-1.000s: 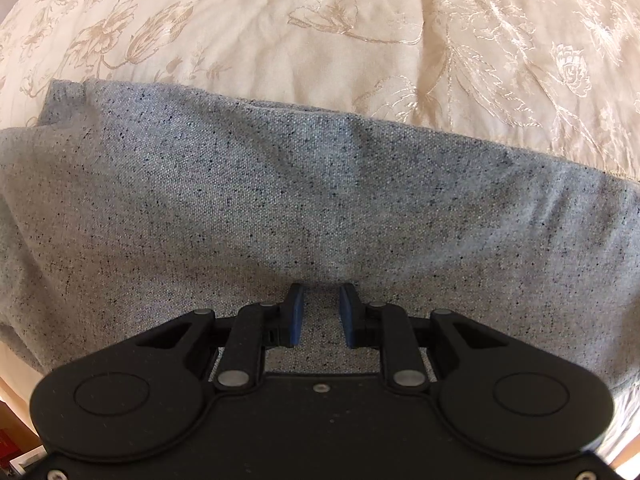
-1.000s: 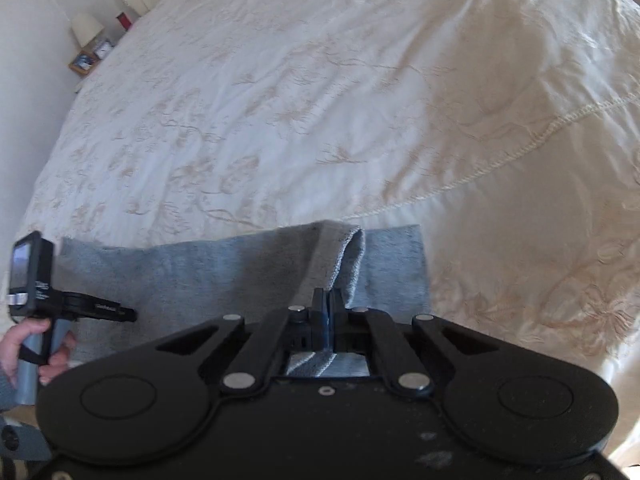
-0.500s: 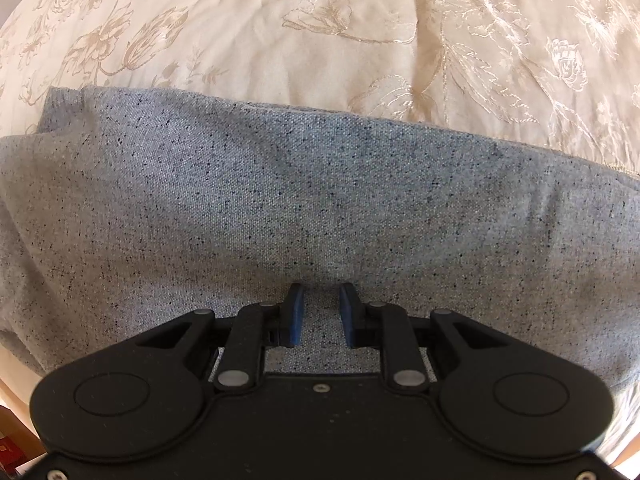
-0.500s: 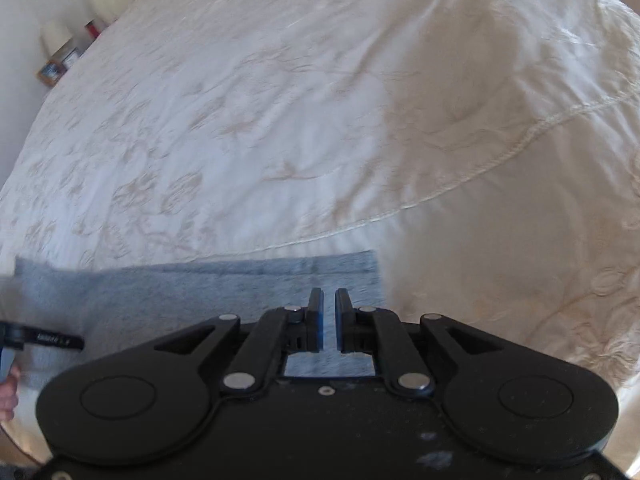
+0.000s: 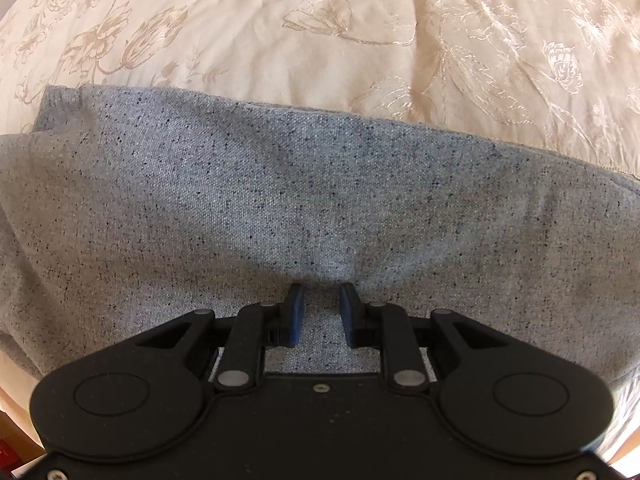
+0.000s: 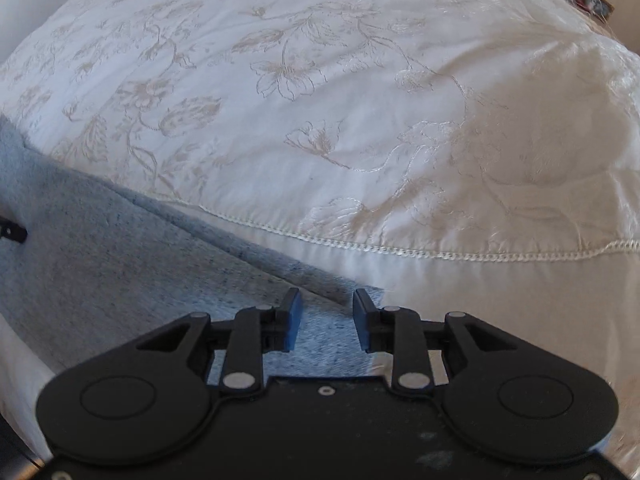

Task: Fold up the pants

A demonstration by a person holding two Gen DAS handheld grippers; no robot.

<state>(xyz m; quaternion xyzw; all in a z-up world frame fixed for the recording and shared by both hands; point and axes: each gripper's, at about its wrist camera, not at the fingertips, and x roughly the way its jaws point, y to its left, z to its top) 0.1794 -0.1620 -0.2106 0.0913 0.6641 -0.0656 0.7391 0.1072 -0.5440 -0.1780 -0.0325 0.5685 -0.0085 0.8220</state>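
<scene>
Left wrist view. The grey speckled pants (image 5: 304, 184) lie flat on a cream floral bedspread (image 5: 320, 28), forming a broad band whose long axis runs left to right across the frame. The far edge is a straight line against the bedspread; the left end shows a second layer edge, so the cloth is doubled there. The left gripper (image 5: 321, 312) sits over the near part of the pants with its blue-padded fingers (image 5: 295, 314) parted. A small pucker of cloth rises just beyond the tips, and nothing is pinched between them.

Right wrist view. The pants (image 6: 120, 264) occupy the near left; their long axis runs from far left toward near centre, ending at a corner just beside the right gripper (image 6: 326, 318). That gripper is spread wide above this end, holding nothing. A stitched seam (image 6: 400, 250) crosses the bedspread (image 6: 320, 80) beyond.
</scene>
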